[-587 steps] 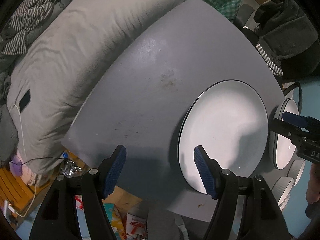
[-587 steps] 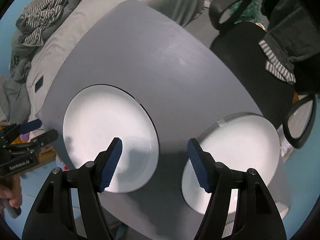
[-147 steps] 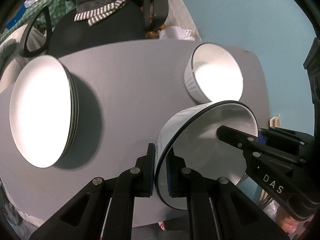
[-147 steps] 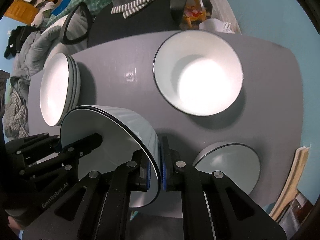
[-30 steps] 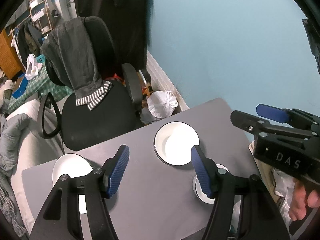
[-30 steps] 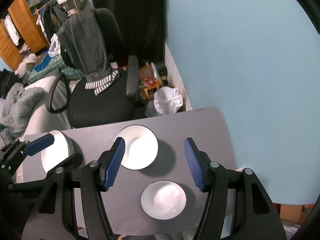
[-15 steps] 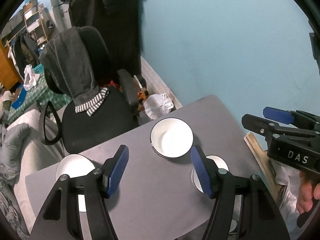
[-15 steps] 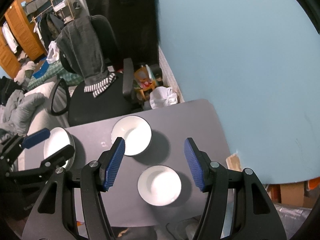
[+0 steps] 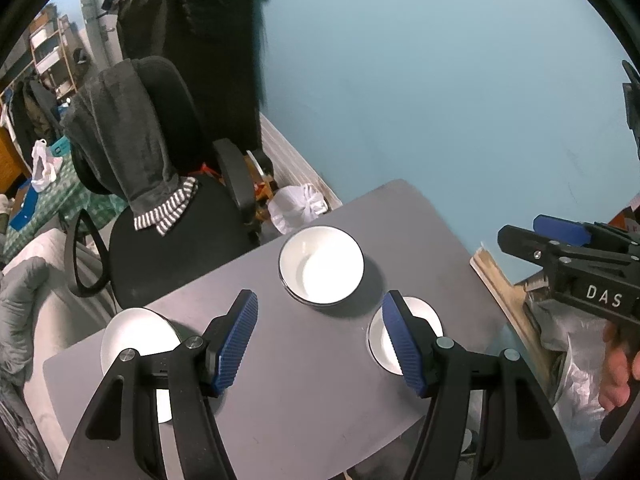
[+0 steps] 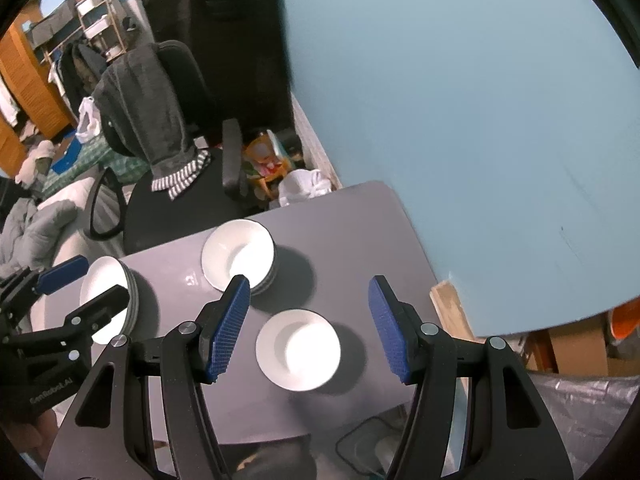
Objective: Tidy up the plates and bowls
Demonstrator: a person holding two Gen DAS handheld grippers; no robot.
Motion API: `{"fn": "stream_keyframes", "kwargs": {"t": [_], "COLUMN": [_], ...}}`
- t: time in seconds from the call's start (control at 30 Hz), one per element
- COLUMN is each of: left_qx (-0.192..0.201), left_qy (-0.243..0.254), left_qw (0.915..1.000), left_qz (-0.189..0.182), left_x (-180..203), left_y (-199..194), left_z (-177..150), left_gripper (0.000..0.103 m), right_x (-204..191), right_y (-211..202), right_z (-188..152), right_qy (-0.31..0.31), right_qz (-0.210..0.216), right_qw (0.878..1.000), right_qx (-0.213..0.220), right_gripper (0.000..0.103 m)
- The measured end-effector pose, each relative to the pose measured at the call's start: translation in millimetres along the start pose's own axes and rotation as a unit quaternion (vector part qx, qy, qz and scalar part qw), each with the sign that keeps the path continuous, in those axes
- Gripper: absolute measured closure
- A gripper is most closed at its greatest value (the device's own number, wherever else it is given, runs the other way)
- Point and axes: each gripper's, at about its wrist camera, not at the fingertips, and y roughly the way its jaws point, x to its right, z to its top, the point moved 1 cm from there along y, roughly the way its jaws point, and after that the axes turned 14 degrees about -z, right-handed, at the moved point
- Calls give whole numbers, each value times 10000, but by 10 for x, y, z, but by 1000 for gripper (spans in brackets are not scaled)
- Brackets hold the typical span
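Observation:
A grey table (image 9: 320,364) (image 10: 352,236) lies far below both grippers. On it stand a stack of white plates (image 9: 132,340) (image 10: 106,292) at the left, a stack of larger white bowls (image 9: 322,266) (image 10: 240,254) at the far middle, and a smaller white bowl stack (image 9: 378,340) (image 10: 298,354) nearer. My left gripper (image 9: 320,340) is open and empty, high above the table. My right gripper (image 10: 308,328) is open and empty, equally high. Each gripper shows at the edge of the other's view.
A black office chair (image 9: 168,216) (image 10: 180,184) draped with a dark garment stands behind the table. A blue wall (image 9: 440,80) is at the right. A white bag (image 9: 298,204) lies on the floor. A grey sofa (image 9: 28,280) is at the left.
Both grippers have risen further and drawn back from the table, so the dishes look smaller. Earlier they held a bowl together; now both are open and empty.

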Motion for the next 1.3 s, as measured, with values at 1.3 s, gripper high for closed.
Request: {"fn": "stream_keyframes", "kwargs": {"t": [1.3], "left_qx": [-1276], "left_qy": [-119], "left_qw": [9913], "left_qz": [-281], "left_x": [82], "left_y": [1216], "left_z": [-416], "left_gripper": [37], "right_x": [305], "right_y": [1012], "right_z": [-727], "right_qy": [167], "right_qz": [77], "right_qw": [9960], "right_qx": [-874], "right_gripper": [42]}}
